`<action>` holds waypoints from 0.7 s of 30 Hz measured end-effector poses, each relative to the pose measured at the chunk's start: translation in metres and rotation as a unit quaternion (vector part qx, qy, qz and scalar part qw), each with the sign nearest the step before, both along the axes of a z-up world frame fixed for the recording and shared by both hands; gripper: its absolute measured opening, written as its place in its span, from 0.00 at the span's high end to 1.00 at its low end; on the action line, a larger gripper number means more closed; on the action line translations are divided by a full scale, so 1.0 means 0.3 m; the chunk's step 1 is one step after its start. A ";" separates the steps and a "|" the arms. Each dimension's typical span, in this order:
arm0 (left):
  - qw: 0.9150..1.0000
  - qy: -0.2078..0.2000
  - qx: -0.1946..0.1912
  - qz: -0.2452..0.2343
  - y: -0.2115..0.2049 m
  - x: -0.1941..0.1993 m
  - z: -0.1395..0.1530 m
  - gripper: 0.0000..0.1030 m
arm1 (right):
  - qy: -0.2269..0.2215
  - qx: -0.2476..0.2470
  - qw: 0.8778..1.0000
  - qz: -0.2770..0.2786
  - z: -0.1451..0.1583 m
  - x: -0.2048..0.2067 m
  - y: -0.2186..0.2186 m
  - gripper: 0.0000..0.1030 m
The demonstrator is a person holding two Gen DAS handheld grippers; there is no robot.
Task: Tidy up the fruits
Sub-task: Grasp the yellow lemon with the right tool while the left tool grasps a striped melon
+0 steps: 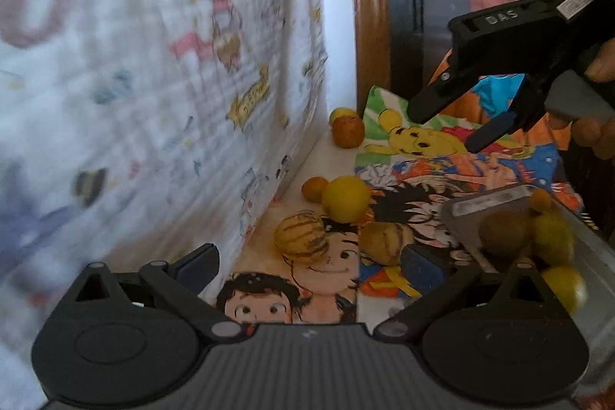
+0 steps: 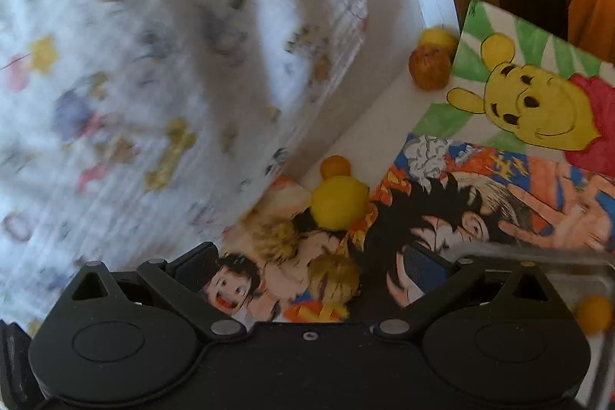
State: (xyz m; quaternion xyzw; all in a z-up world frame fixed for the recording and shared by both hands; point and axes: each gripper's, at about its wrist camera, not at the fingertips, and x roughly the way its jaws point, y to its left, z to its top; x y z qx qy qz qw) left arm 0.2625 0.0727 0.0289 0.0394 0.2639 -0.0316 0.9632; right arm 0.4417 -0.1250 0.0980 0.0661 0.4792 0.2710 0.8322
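Both claws are spread wide and empty: your left claw (image 1: 307,266) hangs low over the counter (image 1: 338,150), your right claw (image 1: 453,123) higher up. Several fruits already sit in the clear tray (image 1: 592,256) at right. You seem between pickups; next, close on the striped yellow fruit (image 1: 301,232) or the yellow ball (image 1: 346,198) just beyond.

Matt metal tray (image 1: 492,206), printed cloth (image 1: 153,83), glossy wooden frame (image 1: 371,6).
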 end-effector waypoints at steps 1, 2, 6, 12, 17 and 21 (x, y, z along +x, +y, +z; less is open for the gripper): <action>1.000 0.003 0.003 0.004 0.001 0.027 -0.008 0.01 | 0.004 0.005 1.000 -0.003 -0.020 0.036 0.008 0.01; 1.000 0.005 0.005 0.008 0.002 0.055 -0.017 0.01 | 0.010 0.008 1.000 -0.005 -0.041 0.073 0.020 0.02; 1.000 0.008 -0.001 0.019 0.005 0.144 -0.054 0.03 | 0.029 0.012 1.000 -0.002 -0.129 0.192 0.080 0.08; 1.000 0.026 -0.002 0.017 -0.005 0.259 -0.126 0.13 | 0.044 0.003 0.999 0.004 -0.236 0.291 0.153 0.18; 0.999 0.045 -0.010 0.018 -0.002 0.320 -0.170 0.21 | 0.045 -0.010 0.999 0.009 -0.293 0.319 0.173 0.22; 0.998 0.056 -0.016 0.027 0.006 0.343 -0.192 0.28 | 0.057 -0.006 0.998 0.010 -0.333 0.335 0.172 0.24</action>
